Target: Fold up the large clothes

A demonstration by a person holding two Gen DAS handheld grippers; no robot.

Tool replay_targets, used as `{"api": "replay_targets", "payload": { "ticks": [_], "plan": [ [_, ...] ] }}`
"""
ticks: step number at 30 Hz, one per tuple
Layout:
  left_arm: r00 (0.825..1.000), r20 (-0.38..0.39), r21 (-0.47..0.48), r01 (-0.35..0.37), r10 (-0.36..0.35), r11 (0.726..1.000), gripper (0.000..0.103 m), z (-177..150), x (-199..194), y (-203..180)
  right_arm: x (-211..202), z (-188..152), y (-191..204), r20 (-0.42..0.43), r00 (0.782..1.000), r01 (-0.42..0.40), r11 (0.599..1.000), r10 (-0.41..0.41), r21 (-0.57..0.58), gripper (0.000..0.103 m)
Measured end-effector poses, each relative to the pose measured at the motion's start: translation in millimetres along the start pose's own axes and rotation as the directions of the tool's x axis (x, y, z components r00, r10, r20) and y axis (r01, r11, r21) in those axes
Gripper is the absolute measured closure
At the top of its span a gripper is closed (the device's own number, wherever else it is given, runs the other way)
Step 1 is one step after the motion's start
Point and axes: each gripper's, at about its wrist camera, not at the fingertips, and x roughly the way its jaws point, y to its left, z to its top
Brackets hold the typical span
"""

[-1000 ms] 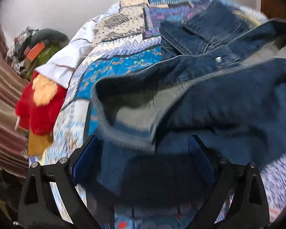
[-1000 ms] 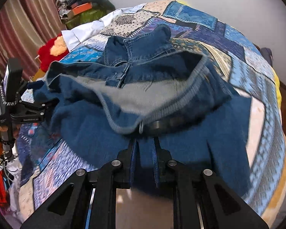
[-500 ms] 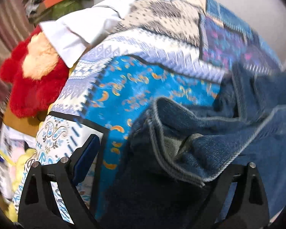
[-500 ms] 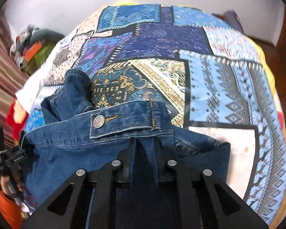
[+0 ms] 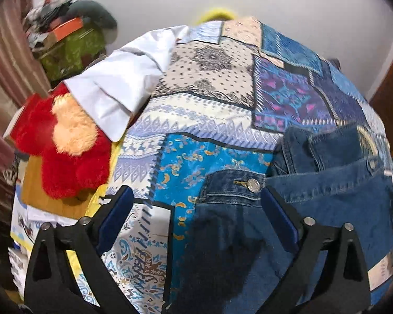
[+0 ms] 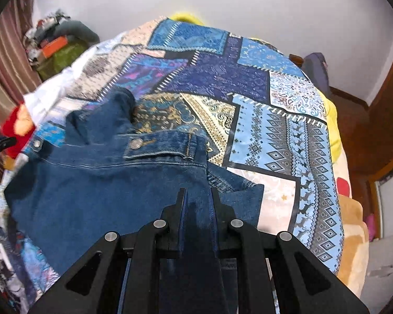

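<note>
A dark blue denim jacket (image 5: 327, 196) lies on the patchwork bedspread (image 5: 209, 104). Its hem band with metal button tabs faces up, and a sleeve is bunched behind it. My left gripper (image 5: 196, 209) hangs above the jacket's left corner with its fingers wide apart and nothing pressed between the pads. In the right wrist view the jacket (image 6: 91, 183) spreads to the left over the bedspread (image 6: 275, 130). My right gripper (image 6: 197, 198) is shut on a fold of its denim near the right corner.
A red and cream plush toy (image 5: 60, 162) and a white cloth (image 5: 123, 83) lie at the bed's left edge. Behind them is a pile of bags and boxes (image 5: 70, 39) by a striped curtain. A wooden door (image 6: 385, 110) is at the right.
The jacket's raised edge, which showed its grey inside, has come down flat with the hem band on top. Both grippers have moved across and risen a little; the left one stayed wide apart.
</note>
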Motion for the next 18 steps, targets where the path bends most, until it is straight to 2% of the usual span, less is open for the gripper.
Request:
{"api": "replay_targets", "payload": {
  "ticks": [1, 4, 6, 8, 9, 10, 12, 14, 15, 16, 17, 18],
  "plan": [
    [1.0, -0.012, -0.006, -0.009, 0.009, 1.0, 0.003, -1.3, 3.5, 1.0, -3.6, 1.2, -1.3, 0.005, 1.0, -0.002, 1.0, 0.002, -0.007, 0.092],
    [0.994, -0.112, 0.016, -0.009, 0.011, 1.0, 0.003, -15.7, 31.9, -2.0, 1.5, 5.1, 3.2, -0.012, 0.999, 0.038, 0.997, -0.039, -0.068, 0.092],
    [0.987, -0.158, 0.054, -0.033, 0.041, 0.998, 0.003, -29.6, 50.8, -9.2, 14.4, 2.4, 5.6, -0.067, 0.996, 0.059, 0.992, -0.067, -0.111, 0.092],
    [0.974, -0.195, 0.116, -0.097, 0.118, 0.989, 0.003, -47.8, 76.1, -17.6, 44.7, -4.8, 7.8, -0.167, 0.981, 0.073, 0.984, -0.101, -0.163, 0.092],
    [0.971, -0.186, 0.139, -0.123, 0.148, 0.983, 0.001, -53.6, 80.7, -19.8, 53.3, -9.2, 8.8, -0.184, 0.977, 0.074, 0.98, -0.108, -0.185, 0.092],
    [0.972, -0.142, 0.183, -0.161, 0.188, 0.97, 0.0, -61.8, 83.1, -24.9, 57.4, -12.6, 9.6, -0.168, 0.979, 0.077, 0.975, -0.113, -0.208, 0.092],
    [0.976, -0.088, 0.2, -0.18, 0.2, 0.963, 0.0, -70.4, 80.0, -27.1, 54.9, -13.6, 8.2, -0.153, 0.983, 0.073, 0.975, -0.106, -0.211, 0.09],
    [0.979, -0.083, 0.159, -0.171, 0.186, 0.972, 0.0, -72.9, 77.1, -21.3, 52.5, -14.1, 6.4, -0.141, 0.98, 0.105, 0.969, -0.139, -0.225, 0.073],
    [0.98, -0.084, 0.146, -0.166, 0.18, 0.975, 0.0, -73.1, 75.8, -18.7, 51.2, -15.7, 6.6, -0.117, 0.977, 0.145, 0.956, -0.18, -0.255, 0.053],
    [0.981, -0.083, 0.141, -0.164, 0.177, 0.976, 0.0, -73.5, 74.7, -17.2, 49.2, -17.7, 5.6, -0.086, 0.968, 0.203, 0.939, -0.235, -0.279, 0.027],
    [0.981, -0.08, 0.144, -0.164, 0.177, 0.976, 0.0, -74.6, 72.9, -16.1, 47.1, -19.7, 2.0, -0.055, 0.958, 0.254, 0.925, -0.28, -0.285, 0.018],
    [0.981, -0.078, 0.146, -0.164, 0.176, 0.976, 0.0, -75.7, 71.2, -15.0, 45.2, -21.0, -3.4, -0.049, 0.959, 0.255, 0.927, -0.278, -0.274, 0.014]
  ]
}}
